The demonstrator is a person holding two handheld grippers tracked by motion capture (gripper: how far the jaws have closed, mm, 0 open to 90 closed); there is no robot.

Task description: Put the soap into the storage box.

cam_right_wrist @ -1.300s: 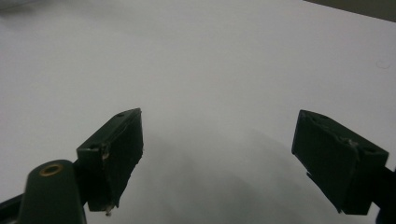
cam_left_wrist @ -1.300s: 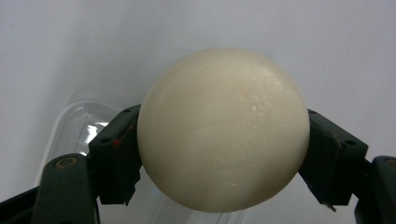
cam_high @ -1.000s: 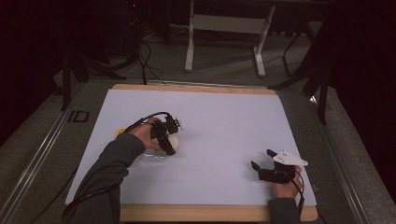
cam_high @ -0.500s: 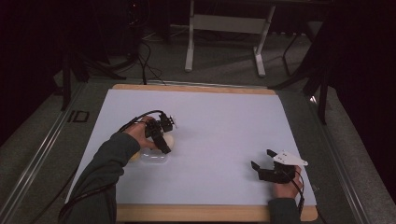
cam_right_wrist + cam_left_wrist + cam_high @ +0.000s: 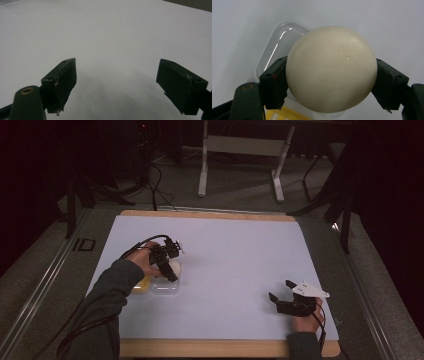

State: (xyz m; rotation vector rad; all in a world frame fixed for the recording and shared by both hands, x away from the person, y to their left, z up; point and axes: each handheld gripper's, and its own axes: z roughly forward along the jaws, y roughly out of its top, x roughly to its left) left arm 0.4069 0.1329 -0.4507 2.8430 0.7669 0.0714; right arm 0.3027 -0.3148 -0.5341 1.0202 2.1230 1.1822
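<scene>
**Left of centre in the high view: ball held over its tray**

At left of centre in the high view, left gripper (image 5: 167,265) clamped on a cream ball (image 5: 331,68), both pads pressed against its sides, clear plastic container (image 5: 277,42) just below and behind. A yellow piece (image 5: 141,284) beside that container, toward the frame's left. At lower right, right gripper (image 5: 117,82) spread wide, holding nothing, low over the white table sheet (image 5: 240,255). Likely mid-carry, ball lifted clear of the container. Next: steady grip, a level carry to a chosen spot, gentle release so nothing rolls.
</scene>
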